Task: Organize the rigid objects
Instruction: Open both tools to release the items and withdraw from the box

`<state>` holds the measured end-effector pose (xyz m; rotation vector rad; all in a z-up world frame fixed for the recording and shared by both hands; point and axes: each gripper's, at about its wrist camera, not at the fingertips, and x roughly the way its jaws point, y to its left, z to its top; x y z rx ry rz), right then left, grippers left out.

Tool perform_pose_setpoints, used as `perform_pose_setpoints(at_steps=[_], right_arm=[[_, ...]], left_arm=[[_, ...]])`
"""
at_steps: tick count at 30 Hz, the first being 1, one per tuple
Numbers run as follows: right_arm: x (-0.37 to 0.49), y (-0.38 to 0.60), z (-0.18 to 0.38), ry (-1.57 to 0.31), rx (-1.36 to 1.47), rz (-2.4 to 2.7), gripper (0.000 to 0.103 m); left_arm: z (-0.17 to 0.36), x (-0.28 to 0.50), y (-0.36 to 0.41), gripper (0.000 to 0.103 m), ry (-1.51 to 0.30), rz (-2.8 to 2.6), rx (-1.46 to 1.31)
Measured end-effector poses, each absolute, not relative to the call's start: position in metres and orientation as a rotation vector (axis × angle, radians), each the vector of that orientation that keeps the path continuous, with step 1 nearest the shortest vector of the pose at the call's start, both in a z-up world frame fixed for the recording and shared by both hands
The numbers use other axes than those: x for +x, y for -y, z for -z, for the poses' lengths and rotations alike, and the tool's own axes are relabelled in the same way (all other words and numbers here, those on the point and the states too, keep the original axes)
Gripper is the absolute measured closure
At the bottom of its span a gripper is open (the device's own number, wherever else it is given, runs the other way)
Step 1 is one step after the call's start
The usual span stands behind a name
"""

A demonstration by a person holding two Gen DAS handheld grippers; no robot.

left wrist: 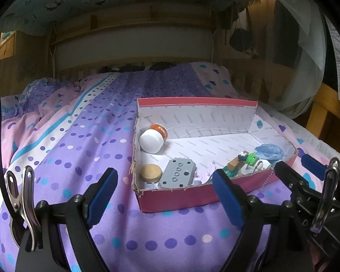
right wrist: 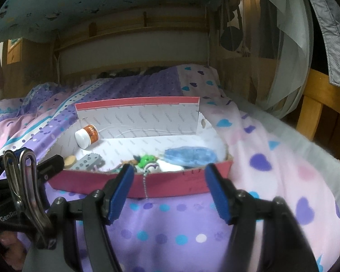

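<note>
Bed quilt (left wrist: 102, 117) carries the red box (left wrist: 176, 198) holding all items; my left gripper (left wrist: 164, 195) and right gripper (right wrist: 170, 190) hover before its near wall, fingers released and empty, so I judge sorting done, next withdraw.

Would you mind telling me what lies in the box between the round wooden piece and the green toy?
The grey block with round holes lies between the round wooden piece and the green toy; the left wrist view shows it most clearly.
</note>
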<state>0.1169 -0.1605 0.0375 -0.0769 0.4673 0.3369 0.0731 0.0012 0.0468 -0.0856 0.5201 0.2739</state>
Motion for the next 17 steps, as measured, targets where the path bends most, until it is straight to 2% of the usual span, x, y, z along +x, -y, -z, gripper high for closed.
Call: perform_pose_setpoints(at_steps=[17], right_arm=[[0.1175, 0.1609, -0.0379, -0.463, -0.079, -0.339, 0.036]], left_arm=[[-0.0477, 0.0718, 0.0007, 0.013, -0.521, -0.273, -0.084]])
